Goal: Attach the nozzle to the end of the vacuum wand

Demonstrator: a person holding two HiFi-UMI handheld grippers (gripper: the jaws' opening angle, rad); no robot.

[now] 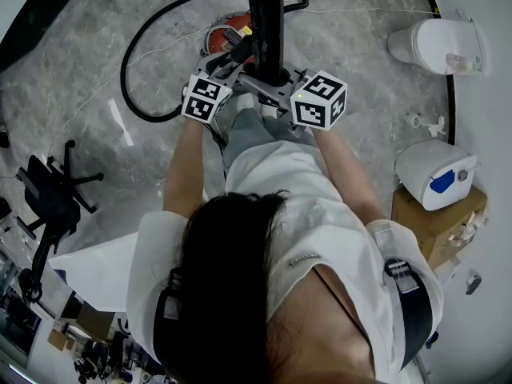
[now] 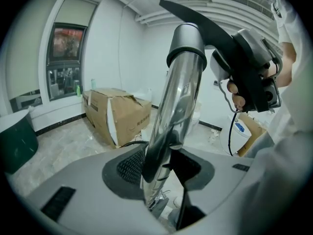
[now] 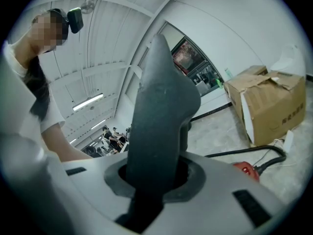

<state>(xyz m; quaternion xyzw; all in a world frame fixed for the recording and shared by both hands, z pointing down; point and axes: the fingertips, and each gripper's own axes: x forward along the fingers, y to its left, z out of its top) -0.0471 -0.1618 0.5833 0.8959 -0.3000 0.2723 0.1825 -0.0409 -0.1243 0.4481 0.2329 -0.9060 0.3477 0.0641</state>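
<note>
In the head view both forearms reach to upper centre, left gripper [image 1: 232,66] and right gripper [image 1: 276,86] flanking the dark nozzle [image 1: 266,26] — in the left gripper view the jaws clamp the chrome wand [image 2: 171,116] at centre — in the right gripper view the jaws clamp the nozzle, the cardboard box [image 3: 274,102] print unreadable.

Bare floor [image 1: 88,122] between hose [image 1: 122,74] and chair [image 1: 50,192]; red vacuum body [image 1: 222,35] close ahead.
</note>
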